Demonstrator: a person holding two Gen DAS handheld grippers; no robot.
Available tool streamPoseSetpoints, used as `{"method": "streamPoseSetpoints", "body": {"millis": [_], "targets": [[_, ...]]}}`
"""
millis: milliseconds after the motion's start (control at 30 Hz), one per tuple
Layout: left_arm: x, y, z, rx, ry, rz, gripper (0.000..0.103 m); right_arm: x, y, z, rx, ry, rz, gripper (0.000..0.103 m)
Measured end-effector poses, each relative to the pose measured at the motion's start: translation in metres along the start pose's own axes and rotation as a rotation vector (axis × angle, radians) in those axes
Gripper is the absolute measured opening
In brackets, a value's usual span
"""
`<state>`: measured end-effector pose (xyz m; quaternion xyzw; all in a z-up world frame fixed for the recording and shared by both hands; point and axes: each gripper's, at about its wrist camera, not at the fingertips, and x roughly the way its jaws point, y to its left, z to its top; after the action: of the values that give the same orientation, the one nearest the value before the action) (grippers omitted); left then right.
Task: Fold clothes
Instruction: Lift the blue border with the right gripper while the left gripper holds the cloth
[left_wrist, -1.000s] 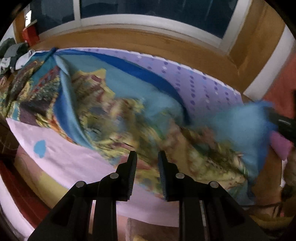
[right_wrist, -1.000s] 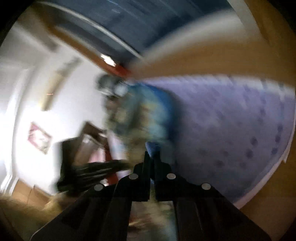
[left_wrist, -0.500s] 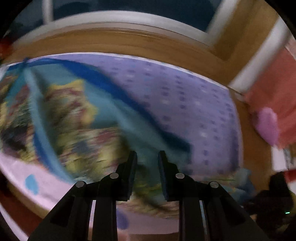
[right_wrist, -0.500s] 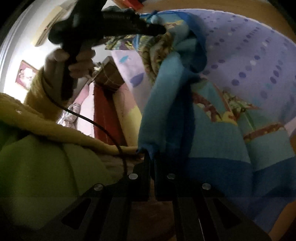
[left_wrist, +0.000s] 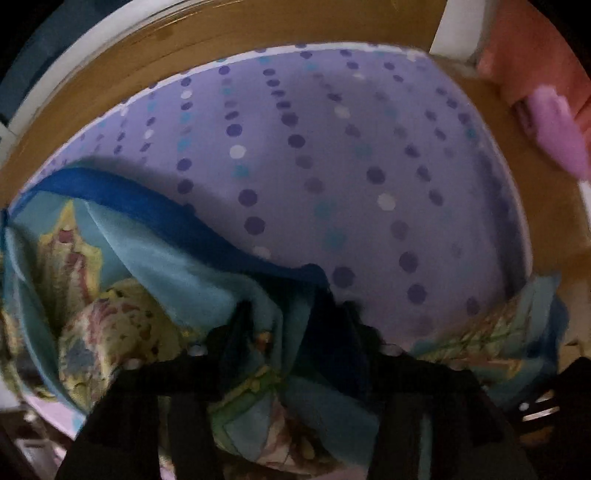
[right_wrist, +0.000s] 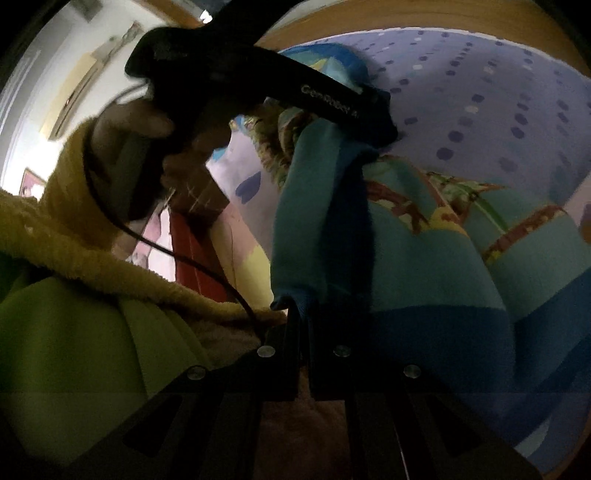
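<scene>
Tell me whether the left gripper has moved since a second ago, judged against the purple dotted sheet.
Yes. The left gripper has come down and in over the printed blue cloth, its jaws closing around a bunched fold; the purple dotted sheet now looms larger.

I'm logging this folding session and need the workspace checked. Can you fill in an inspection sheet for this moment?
Surface: lilac bedsheet with purple, blue and white dots, wooden frame around it.
Job's things: blue printed fleece garment with dark blue border, bunched near the bed's edge.
Clutter: nothing seen.
Grippers: left gripper closing, fabric between its fingers; right gripper shut on the garment's corner.
Cables: thin black cable along the person's yellow fleece sleeve.
Surroundings: window frame, white wall with pictures, pink cloth.
</scene>
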<state>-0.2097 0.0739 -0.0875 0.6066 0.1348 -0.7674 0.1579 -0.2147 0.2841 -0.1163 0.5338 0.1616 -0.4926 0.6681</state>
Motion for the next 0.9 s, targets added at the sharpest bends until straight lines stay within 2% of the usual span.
{"method": "streamPoseSetpoints", "body": {"millis": [33, 133, 167, 267, 400, 467, 500, 533, 600, 633, 667, 767, 900], "targets": [[-0.006, 0.004, 0.0, -0.016, -0.022, -0.024, 0.003, -0.002, -0.001, -0.001, 0.006, -0.008, -0.002, 0.002], [-0.042, 0.019, 0.005, -0.049, -0.132, -0.109, 0.004, -0.017, 0.0, 0.0, 0.004, -0.062, -0.02, 0.002], [-0.055, 0.021, 0.008, -0.042, -0.169, -0.115, 0.004, -0.026, 0.0, 0.002, 0.002, -0.093, -0.027, 0.002], [-0.097, 0.033, 0.028, -0.043, -0.318, -0.133, 0.004, -0.074, -0.001, 0.015, 0.0, -0.246, -0.088, 0.002], [-0.129, 0.054, 0.059, -0.09, -0.494, -0.168, 0.004, -0.138, -0.006, 0.035, -0.019, -0.457, -0.247, 0.002], [-0.134, 0.067, 0.072, -0.132, -0.58, -0.184, 0.004, -0.157, -0.013, 0.042, -0.015, -0.54, -0.368, 0.002], [-0.129, 0.072, 0.076, -0.149, -0.593, -0.189, 0.004, -0.163, -0.016, 0.045, -0.011, -0.573, -0.43, 0.002], [-0.117, 0.075, 0.082, -0.154, -0.565, -0.192, 0.004, -0.164, -0.022, 0.049, 0.004, -0.581, -0.46, 0.002], [-0.092, 0.08, 0.092, -0.164, -0.507, -0.194, 0.004, -0.153, -0.04, 0.056, 0.059, -0.543, -0.449, 0.002], [-0.075, 0.078, 0.093, -0.162, -0.46, -0.17, 0.004, -0.149, -0.05, 0.059, 0.089, -0.508, -0.44, 0.002], [-0.058, 0.076, 0.091, -0.161, -0.411, -0.152, 0.004, -0.138, -0.06, 0.06, 0.116, -0.447, -0.428, 0.002], [-0.031, 0.08, 0.069, -0.216, -0.329, -0.177, 0.004, -0.097, -0.075, 0.057, 0.148, -0.267, -0.369, 0.002], [-0.041, 0.101, 0.03, -0.304, -0.33, -0.201, 0.004, -0.088, -0.053, 0.041, 0.066, -0.17, -0.196, 0.002]]}}
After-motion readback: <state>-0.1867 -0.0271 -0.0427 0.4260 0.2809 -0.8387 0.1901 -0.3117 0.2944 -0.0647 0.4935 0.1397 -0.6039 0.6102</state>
